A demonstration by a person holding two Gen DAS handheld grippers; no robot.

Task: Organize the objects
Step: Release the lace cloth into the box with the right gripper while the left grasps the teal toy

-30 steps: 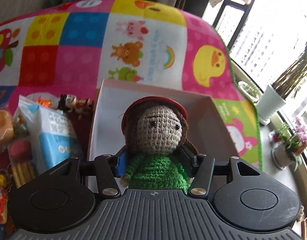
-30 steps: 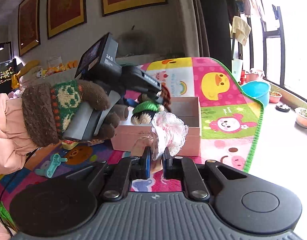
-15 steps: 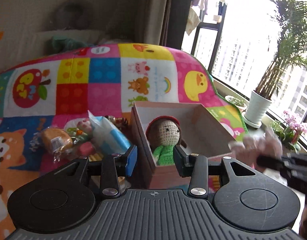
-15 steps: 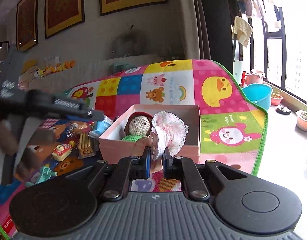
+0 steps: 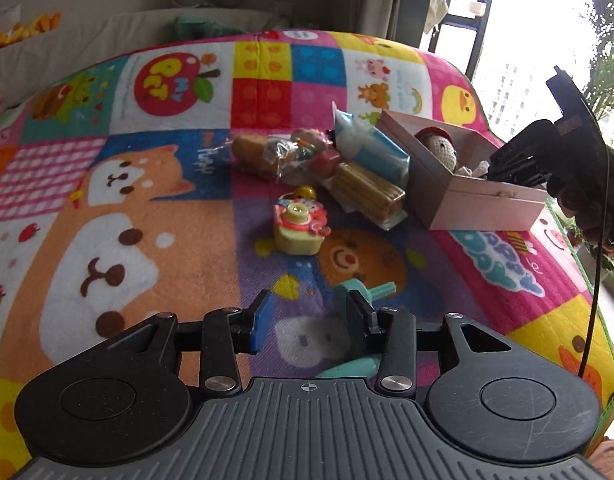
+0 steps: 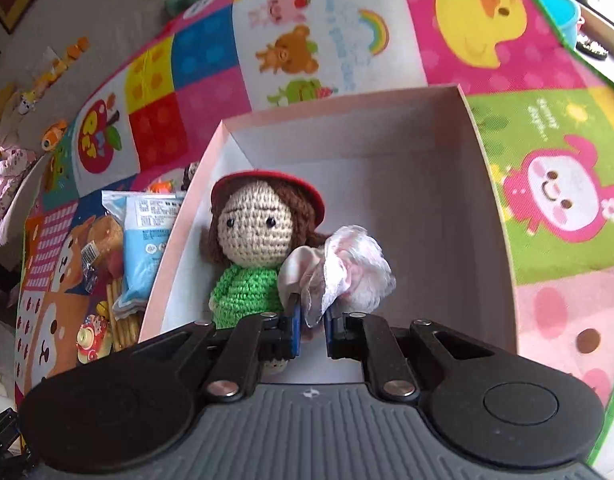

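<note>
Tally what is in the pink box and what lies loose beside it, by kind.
Crocheted doll in green top and red hat, in the pink cardboard box: 1
White lace cloth bundle, held over the box: 1
Wrapped snack packets beside the box: about 4; the pile overlaps, so the count is unsure
Yellow toy camera: 1
Teal plastic toy: 1
Total: about 8

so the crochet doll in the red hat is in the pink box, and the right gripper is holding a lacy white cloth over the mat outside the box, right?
Not quite. The right wrist view shows the right gripper holding the lacy white cloth over the inside of the pink box, beside the crochet doll, not over the mat outside it.
</note>
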